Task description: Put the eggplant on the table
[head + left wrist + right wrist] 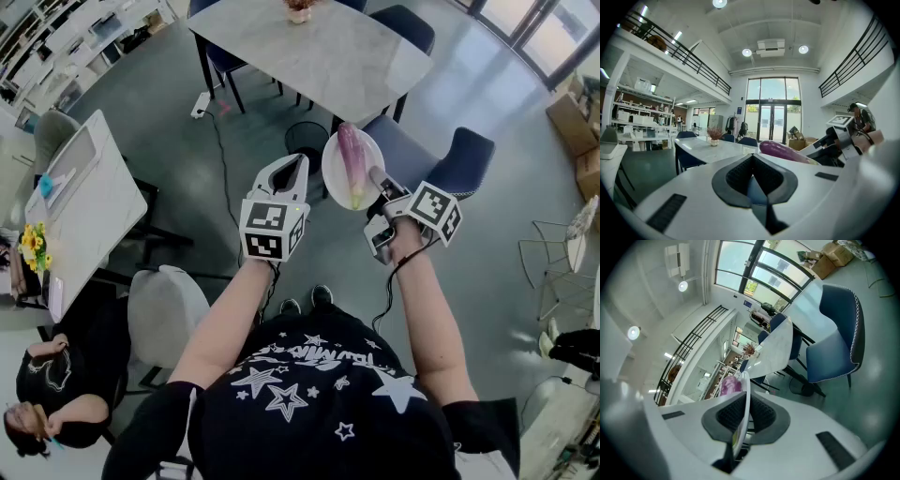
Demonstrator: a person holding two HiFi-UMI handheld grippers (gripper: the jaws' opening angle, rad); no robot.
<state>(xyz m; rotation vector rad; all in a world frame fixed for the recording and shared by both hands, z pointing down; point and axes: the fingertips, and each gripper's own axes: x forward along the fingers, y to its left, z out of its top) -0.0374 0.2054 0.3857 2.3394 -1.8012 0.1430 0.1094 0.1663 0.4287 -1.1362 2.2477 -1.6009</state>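
A purple eggplant (pixel 351 161) lies on a white plate (pixel 330 171) held in the air above the floor, short of the grey marble table (pixel 319 52). My right gripper (pixel 378 180) is shut on the plate's near rim. In the right gripper view the plate's edge (pixel 744 389) runs between the pads of my right gripper (pixel 742 412), with the eggplant (pixel 730 384) beyond. My left gripper (pixel 298 163) hangs just left of the plate, shut on nothing. In the left gripper view my left gripper (pixel 753 174) has its pads together; the eggplant (pixel 780 151) shows beyond, and the table (pixel 710 149) stands to the left.
Blue chairs (pixel 452 161) stand around the marble table, and a small flower pot (pixel 300 9) sits on it. A dark bin (pixel 306 139) stands under its near edge. A white table (pixel 86 202), a white chair (pixel 164 314) and a seated person (pixel 52 384) are at left. Cardboard boxes (pixel 574 117) are at right.
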